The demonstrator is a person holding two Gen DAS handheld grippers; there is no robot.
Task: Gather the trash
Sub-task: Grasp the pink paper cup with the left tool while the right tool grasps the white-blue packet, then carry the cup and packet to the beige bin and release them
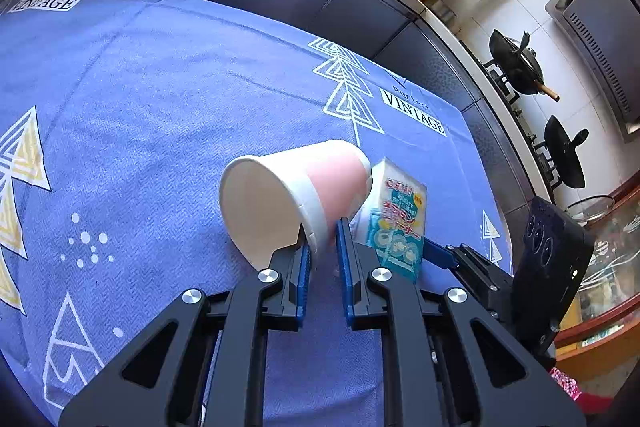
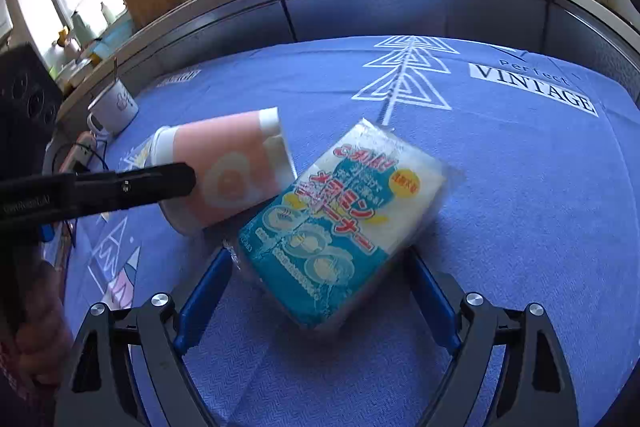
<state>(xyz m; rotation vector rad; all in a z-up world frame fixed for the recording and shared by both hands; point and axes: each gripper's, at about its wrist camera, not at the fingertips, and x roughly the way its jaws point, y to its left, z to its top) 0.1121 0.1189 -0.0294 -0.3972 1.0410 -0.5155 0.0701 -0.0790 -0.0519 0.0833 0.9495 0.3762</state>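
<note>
Blue cloth printed "Perfect VINTAGE" (image 2: 534,87) covered the tabletop (image 1: 160,107). On it, the left claw (image 1: 323,247) pinched the rim of a tipped pink paper cup (image 1: 296,195), while the right claw (image 2: 320,291), spread wide, straddled a Japanese-lettered sponge packet (image 2: 340,223) touching the cup.

matt paper cup (image 1: 288,195), glossy plastic packet (image 2: 340,219), woven cloth (image 1: 160,107)
</note>
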